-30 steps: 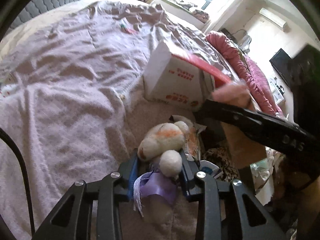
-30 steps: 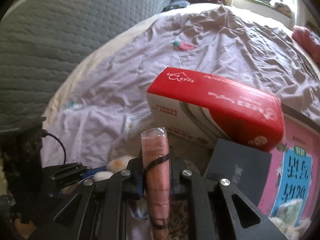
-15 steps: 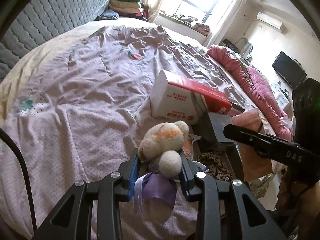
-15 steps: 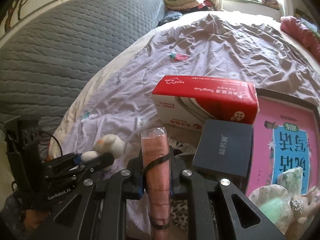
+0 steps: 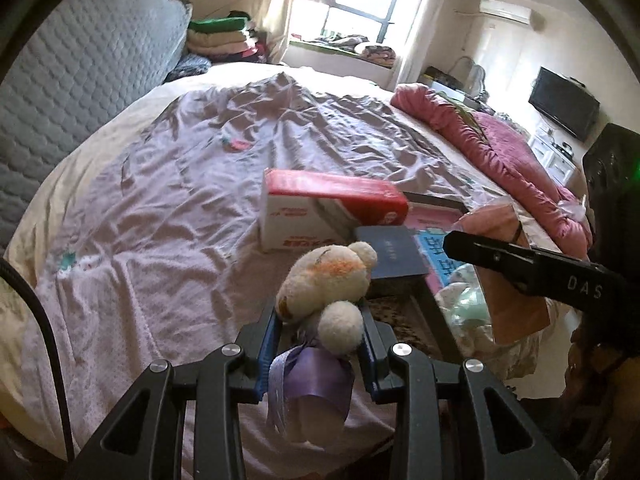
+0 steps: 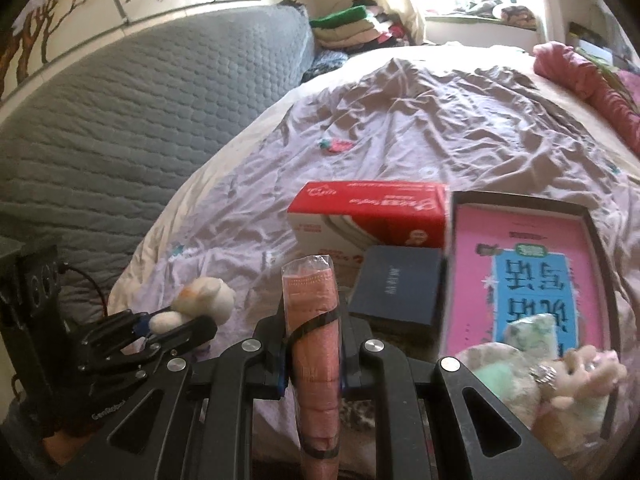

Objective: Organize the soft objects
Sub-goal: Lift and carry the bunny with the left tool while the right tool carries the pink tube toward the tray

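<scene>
Both tools rose; window lights rumpled bed.

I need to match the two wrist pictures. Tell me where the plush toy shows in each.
Left wrist view: the plush toy sits low centre, clamped in the left tongs.
Right wrist view: it shows small at lower left, in those tongs.
Shared landmark: the red and white box on the bed.

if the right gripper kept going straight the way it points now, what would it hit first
Probably the dark blue box, lying just beyond and slightly right of the pink packet clamped in the right gripper. The red and white box sits behind it. Depth is unclear, so it might meet the bedsheet first.
</scene>
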Action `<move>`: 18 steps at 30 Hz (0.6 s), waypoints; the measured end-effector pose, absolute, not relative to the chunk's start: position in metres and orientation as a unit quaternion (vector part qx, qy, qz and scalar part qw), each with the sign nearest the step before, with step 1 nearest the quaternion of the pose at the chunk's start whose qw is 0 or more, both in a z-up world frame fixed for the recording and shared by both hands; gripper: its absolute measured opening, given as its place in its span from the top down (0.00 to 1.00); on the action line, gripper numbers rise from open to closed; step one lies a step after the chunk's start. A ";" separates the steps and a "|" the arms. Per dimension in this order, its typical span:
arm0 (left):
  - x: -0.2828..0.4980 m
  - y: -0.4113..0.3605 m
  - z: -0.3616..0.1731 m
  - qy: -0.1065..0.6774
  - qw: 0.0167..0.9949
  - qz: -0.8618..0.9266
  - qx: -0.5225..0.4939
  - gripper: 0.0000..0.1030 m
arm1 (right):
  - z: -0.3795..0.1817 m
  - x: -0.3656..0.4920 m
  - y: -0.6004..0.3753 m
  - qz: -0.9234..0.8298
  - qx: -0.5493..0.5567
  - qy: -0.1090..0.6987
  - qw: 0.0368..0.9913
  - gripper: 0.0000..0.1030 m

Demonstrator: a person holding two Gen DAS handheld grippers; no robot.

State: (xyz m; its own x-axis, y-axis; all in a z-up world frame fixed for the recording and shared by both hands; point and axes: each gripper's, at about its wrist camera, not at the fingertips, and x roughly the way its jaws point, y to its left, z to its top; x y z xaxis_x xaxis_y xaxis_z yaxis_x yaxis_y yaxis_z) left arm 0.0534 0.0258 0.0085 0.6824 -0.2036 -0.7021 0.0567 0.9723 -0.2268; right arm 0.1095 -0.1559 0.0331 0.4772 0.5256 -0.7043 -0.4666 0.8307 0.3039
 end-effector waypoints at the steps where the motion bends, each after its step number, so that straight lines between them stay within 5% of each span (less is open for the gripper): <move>1: 0.053 0.022 0.011 0.392 0.912 -0.075 -0.091 0.66 | 0.036 0.107 -0.162 0.287 0.039 0.418 0.861 0.83; 18: 0.055 -0.067 0.046 0.389 0.915 -0.107 -0.026 0.66 | 0.066 0.087 -0.242 0.241 0.085 0.379 0.889 0.83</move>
State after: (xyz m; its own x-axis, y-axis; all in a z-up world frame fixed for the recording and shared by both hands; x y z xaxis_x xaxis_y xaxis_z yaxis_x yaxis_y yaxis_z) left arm 0.0553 -0.0672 0.0459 0.6745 -0.2159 -0.7060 0.1758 0.9758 -0.1304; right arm 0.0874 -0.2420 0.0658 0.5965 0.4934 -0.6331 -0.3649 0.8692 0.3336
